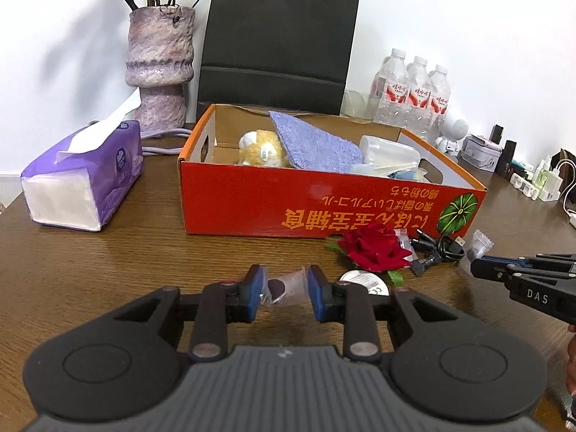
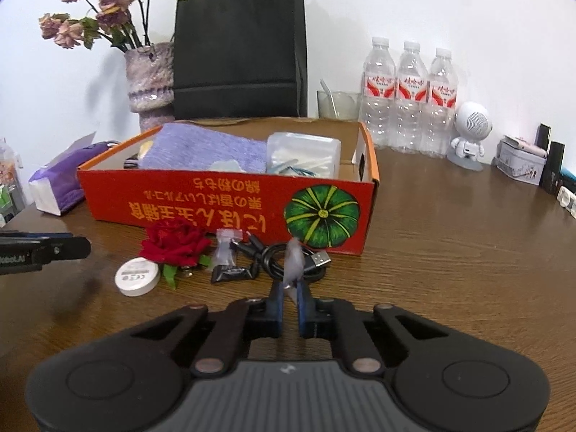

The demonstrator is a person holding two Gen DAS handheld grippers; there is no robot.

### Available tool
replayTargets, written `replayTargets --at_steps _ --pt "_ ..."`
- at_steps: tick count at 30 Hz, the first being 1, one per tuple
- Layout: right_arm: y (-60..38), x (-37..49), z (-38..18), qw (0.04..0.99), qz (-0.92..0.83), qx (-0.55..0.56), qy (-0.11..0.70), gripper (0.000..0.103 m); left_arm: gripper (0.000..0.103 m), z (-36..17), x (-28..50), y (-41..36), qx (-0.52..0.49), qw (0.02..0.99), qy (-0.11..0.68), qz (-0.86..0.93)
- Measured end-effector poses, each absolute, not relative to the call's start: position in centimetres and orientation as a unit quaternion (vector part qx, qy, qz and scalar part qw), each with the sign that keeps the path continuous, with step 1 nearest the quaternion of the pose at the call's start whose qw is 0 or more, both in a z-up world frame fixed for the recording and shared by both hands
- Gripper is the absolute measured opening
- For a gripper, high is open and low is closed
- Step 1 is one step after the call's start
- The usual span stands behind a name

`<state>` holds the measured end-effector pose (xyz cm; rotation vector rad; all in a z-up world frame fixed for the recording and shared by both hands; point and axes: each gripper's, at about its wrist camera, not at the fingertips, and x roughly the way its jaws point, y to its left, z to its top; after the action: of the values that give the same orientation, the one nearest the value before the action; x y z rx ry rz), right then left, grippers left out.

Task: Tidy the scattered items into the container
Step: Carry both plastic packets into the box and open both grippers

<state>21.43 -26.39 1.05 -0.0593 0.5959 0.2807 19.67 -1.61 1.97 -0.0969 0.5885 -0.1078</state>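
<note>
The red cardboard box [image 1: 273, 201] [image 2: 216, 208] stands open in the middle of the table, with a plush toy [image 1: 262, 149], a purple cloth [image 1: 316, 145] [image 2: 205, 151] and a clear plastic tub [image 2: 306, 153] inside. My left gripper [image 1: 286, 288] is shut on a small clear sweet wrapper [image 1: 288, 284] with a dark piece in it, in front of the box. My right gripper [image 2: 289, 289] [image 1: 477, 269] is shut on a second clear wrapped packet [image 2: 293, 259] [image 1: 480, 244], which sticks up from its tips by the black USB cable [image 2: 277, 261] [image 1: 441, 248]. The left gripper [image 2: 86, 246] shows at the left edge.
In front of the box lie a red rose [image 1: 374, 248] [image 2: 176, 244], a white round disc [image 1: 363, 282] [image 2: 137, 275], a small zip bag [image 2: 225, 248] and a black packet [image 2: 234, 273]. A tissue pack [image 1: 82, 183], a vase [image 1: 160, 64], a black bag [image 1: 277, 39] and water bottles [image 2: 410, 97] stand behind.
</note>
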Motion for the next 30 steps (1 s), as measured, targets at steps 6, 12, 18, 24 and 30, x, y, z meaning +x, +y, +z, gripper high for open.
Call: replayTargets --at_steps 6,12,18,24,30 --pt "-26.2 21.1 1.1 0.946 0.143 -0.034 0.287 0.006 0.028 2.0 19.4 -1.5 -0.05 0.954 0.29 -0.054" --pt "-26.2 21.5 1.1 0.951 0.138 -0.028 0.275 0.07 0.028 2.2 19.4 -1.5 -0.048 0.955 0.286 -0.055" --pt "-25.8 23.8 0.3 0.939 0.142 -0.021 0.313 0.024 0.028 2.1 19.4 -1.5 -0.048 0.955 0.287 -0.055" --pt "-26.4 22.2 0.8 0.943 0.141 -0.009 0.302 0.01 0.028 2.2 19.3 -1.6 -0.043 0.956 0.285 -0.055" --pt "-26.4 20.5 3.2 0.956 0.148 -0.005 0.255 0.009 0.028 4.8 19.0 -2.2 -0.041 0.964 0.254 -0.068"
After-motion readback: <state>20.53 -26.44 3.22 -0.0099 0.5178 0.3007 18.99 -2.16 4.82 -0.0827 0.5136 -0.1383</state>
